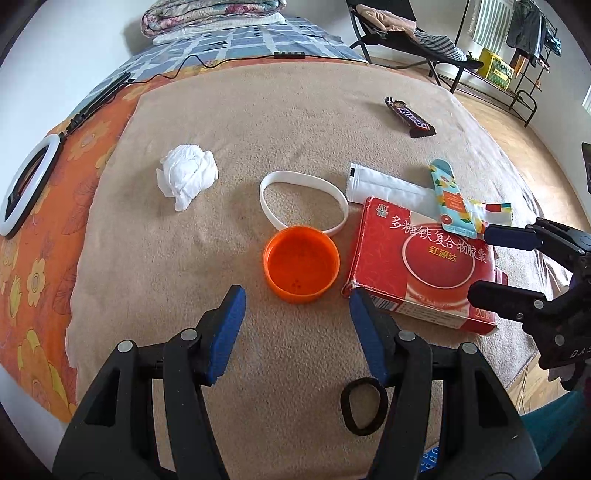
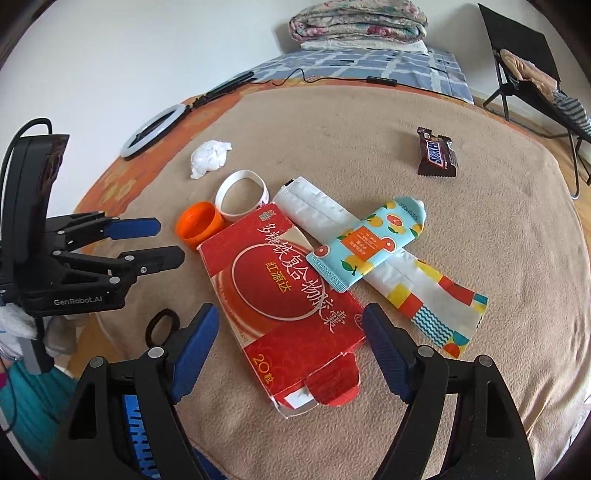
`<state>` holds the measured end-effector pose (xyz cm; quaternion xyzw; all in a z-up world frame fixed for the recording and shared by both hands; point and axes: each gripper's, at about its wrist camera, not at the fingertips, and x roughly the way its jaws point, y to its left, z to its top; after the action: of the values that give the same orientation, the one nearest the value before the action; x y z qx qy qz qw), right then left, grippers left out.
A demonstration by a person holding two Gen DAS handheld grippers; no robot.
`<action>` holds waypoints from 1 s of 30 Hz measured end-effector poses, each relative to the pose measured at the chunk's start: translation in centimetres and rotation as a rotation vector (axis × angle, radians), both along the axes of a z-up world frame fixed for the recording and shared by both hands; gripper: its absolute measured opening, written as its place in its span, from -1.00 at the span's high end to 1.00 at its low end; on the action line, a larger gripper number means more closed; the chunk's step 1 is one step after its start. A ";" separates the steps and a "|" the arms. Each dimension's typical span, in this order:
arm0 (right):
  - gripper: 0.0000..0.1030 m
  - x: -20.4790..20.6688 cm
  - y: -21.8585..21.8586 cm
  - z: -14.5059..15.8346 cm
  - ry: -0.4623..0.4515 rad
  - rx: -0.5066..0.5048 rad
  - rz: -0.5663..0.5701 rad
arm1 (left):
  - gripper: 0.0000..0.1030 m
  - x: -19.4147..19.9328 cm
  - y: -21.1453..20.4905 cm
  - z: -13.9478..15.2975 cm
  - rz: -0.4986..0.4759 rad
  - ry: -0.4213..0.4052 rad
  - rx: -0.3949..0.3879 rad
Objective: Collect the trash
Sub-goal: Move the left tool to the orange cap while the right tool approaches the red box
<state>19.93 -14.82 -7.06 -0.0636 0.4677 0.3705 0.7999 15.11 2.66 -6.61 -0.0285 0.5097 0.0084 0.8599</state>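
Note:
Trash lies on a tan blanket (image 1: 207,266). My left gripper (image 1: 297,291) is open just short of an orange lid (image 1: 301,264), and it shows at the left in the right wrist view (image 2: 169,242). My right gripper (image 2: 290,310) is open over the near end of a flattened red box (image 2: 284,295), pads clear of it; the left wrist view shows it (image 1: 484,262) at the box's right edge. A teal citrus packet (image 2: 369,243) lies across a white wrapper (image 2: 424,284). Further off are a white band (image 1: 303,201), a crumpled tissue (image 1: 188,173) and a Snickers wrapper (image 1: 410,118).
A black hair tie (image 1: 364,406) lies near the blanket's front edge. A ring light (image 1: 29,184) and its cable rest on the orange sheet at the left. A folded quilt (image 2: 358,22) sits at the far end. A folding chair (image 2: 528,74) stands on the floor to the right.

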 end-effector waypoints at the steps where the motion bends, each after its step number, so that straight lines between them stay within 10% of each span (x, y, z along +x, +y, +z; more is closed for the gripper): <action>1: -0.55 0.2 0.1 0.0 0.002 0.003 0.000 | -0.17 0.2 0.1 -0.1 0.004 0.001 0.000; 19: -0.55 0.6 1.4 -1.2 0.093 0.019 0.051 | -0.04 1.3 1.4 -0.5 0.036 -0.002 0.019; 30: -0.57 -2.0 3.4 -1.0 -0.017 -0.101 0.132 | -0.18 1.5 1.5 -0.9 0.032 0.006 0.003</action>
<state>17.95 -11.42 -8.10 -0.1376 0.4737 0.3980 0.7735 16.56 4.20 -7.55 -0.0352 0.5117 0.0233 0.8581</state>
